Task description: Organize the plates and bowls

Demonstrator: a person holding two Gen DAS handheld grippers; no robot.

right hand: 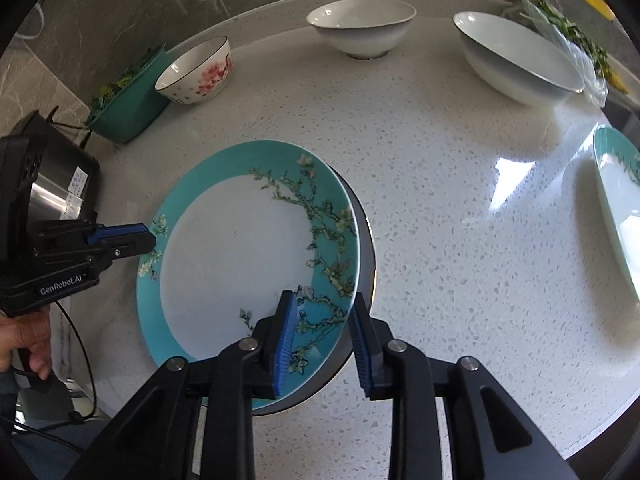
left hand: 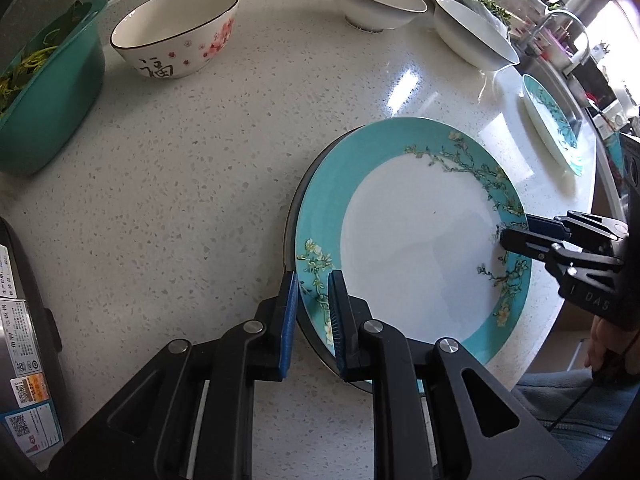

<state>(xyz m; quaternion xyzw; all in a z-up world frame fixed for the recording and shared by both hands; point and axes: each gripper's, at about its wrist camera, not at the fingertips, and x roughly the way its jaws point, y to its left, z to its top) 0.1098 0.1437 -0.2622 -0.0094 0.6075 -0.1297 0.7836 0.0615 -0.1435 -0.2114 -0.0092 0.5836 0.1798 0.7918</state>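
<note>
You're mid-stack: the teal plate sits tilted on a dark-rimmed dish on the worktop. Left tool straddles its near rim, jaws spread, maybe touching; right tool likewise straddles the opposite rim, spread. Next, square the plate and let go, then fetch the second plate. Readable: "GenRobot.AI" and "DAS" on the tools, 福 on the floral bowl.

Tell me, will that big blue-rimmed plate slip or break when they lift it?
Probably rigid: the plate looks like glazed ceramic. Its glossy rim may be slippery, though both grippers' jaws straddle opposite edges. Likely fragile too; it sits on another dish above a hard stone counter.
</note>
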